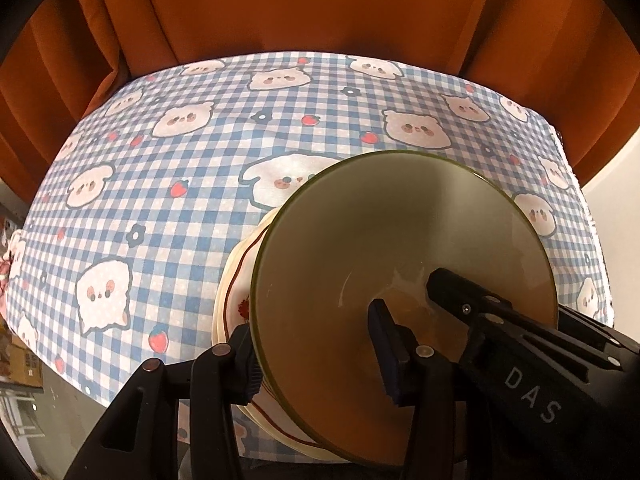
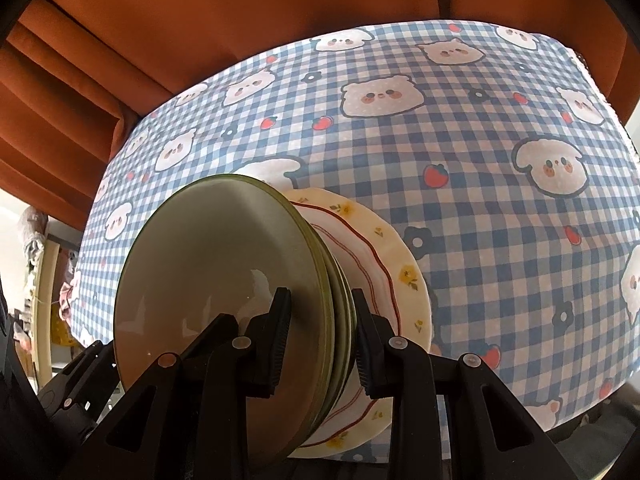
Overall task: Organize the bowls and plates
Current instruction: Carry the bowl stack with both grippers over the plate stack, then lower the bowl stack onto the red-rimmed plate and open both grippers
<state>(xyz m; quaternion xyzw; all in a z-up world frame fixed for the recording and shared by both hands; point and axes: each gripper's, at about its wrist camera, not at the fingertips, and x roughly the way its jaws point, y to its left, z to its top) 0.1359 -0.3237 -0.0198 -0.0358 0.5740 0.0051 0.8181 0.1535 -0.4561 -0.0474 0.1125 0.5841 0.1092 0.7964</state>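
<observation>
Your left gripper [image 1: 316, 354]: black, round rivets, blue pad.
Your right gripper [image 2: 322, 342]: black, ribbed pads, white "DAS" lettering on its side.

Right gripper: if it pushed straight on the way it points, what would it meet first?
The right gripper already straddles the green bowls; pushed on, their rims would probably seat deeper between its fingers.

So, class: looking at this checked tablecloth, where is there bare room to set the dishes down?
The tablecloth is bare between the stack and the orange curtain, and out to both side edges. It is crowded only at the near edge, where both grippers clamp the green bowls and flowered plates.
</observation>
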